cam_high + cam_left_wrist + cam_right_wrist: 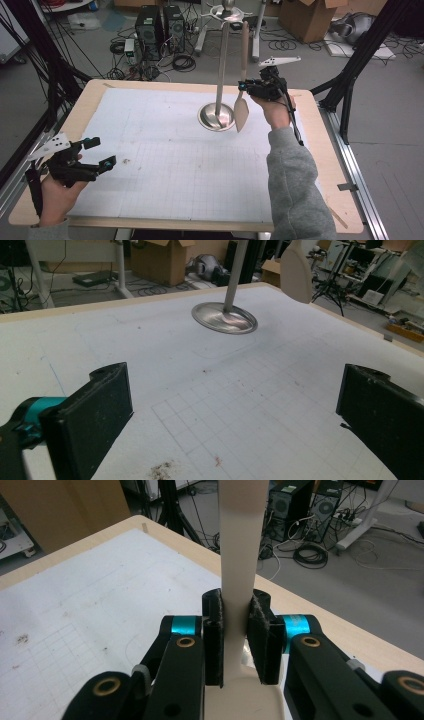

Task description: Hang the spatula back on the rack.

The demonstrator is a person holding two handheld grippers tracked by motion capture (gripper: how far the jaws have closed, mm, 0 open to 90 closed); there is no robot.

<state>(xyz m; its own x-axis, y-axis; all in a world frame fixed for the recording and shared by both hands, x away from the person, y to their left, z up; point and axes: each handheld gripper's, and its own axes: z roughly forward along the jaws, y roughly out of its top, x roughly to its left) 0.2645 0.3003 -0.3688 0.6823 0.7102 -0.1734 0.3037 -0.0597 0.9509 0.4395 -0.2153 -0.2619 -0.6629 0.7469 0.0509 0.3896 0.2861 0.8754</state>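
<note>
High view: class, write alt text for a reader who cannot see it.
The right gripper clamps a beige spatula upright beside a metal stand on a gridded white mat. The left gripper hangs open over the mat's near left corner.
</note>
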